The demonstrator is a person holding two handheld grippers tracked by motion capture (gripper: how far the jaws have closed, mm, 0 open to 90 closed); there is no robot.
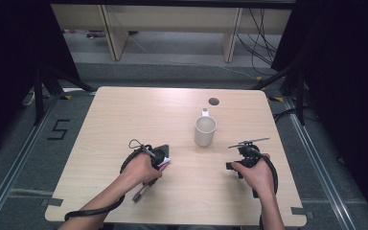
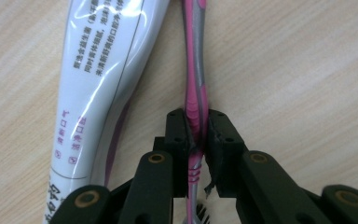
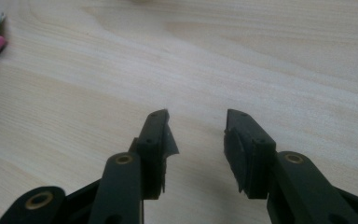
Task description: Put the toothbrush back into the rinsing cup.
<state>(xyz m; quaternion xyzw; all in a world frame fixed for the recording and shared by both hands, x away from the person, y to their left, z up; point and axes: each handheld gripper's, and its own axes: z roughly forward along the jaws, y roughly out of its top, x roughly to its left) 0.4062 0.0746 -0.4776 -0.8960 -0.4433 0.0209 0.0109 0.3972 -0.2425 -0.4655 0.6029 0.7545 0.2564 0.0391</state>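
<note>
The pink toothbrush (image 2: 196, 93), lying on the table (image 1: 182, 201) just right of the white toothpaste tube (image 2: 98, 88) at the lower centre of your left gripper view, is clamped by your left gripper (image 2: 198, 135), while your right gripper (image 3: 196, 135) stands parted over bare wood.

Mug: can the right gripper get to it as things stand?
Probably yes. The right gripper is open and holds nothing, and the mug stands upright just beyond and to its left with only bare table between. The left gripper, shut on the toothbrush, is well aside.
</note>
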